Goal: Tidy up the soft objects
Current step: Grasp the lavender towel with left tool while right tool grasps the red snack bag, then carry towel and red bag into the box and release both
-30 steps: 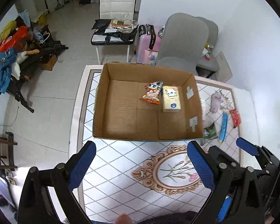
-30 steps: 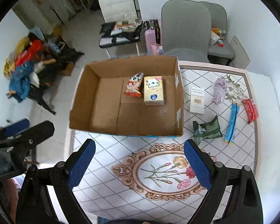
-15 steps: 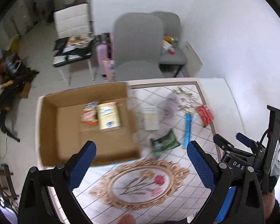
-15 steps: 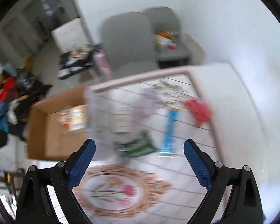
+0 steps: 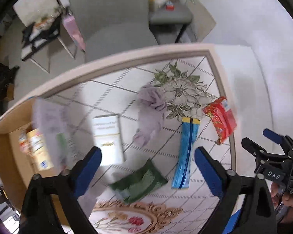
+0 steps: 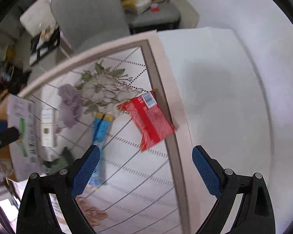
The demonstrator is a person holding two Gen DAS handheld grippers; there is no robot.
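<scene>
At the far left of the left wrist view a cardboard box (image 5: 4,148) is seen on the counter (image 5: 111,89), and inside it a yellow tissue pack (image 5: 40,150) lies beside a blurred orange snack bag (image 5: 22,143). Just right of the box a white flat pack (image 5: 107,136) lies on the patterned cloth. Below it a dark green pouch (image 5: 140,183) is found between the fingers of the left tongs (image 5: 147,172), which are held wide open with nothing in them. Further right a crumpled lilac cloth (image 5: 152,113) rests beside the printed flower, apart from the white pack. A long blue packet (image 5: 186,152) lies next, one end near the lilac cloth. A red snack packet (image 5: 221,119) is placed at the right border of the cloth, close to the counter's edge. In the right wrist view this red packet (image 6: 150,119) is seen ahead of the right tongs (image 6: 144,172), which are also spread wide and hold nothing. The right tongs are visible too at the right edge of the left view, beside the counter.
</scene>
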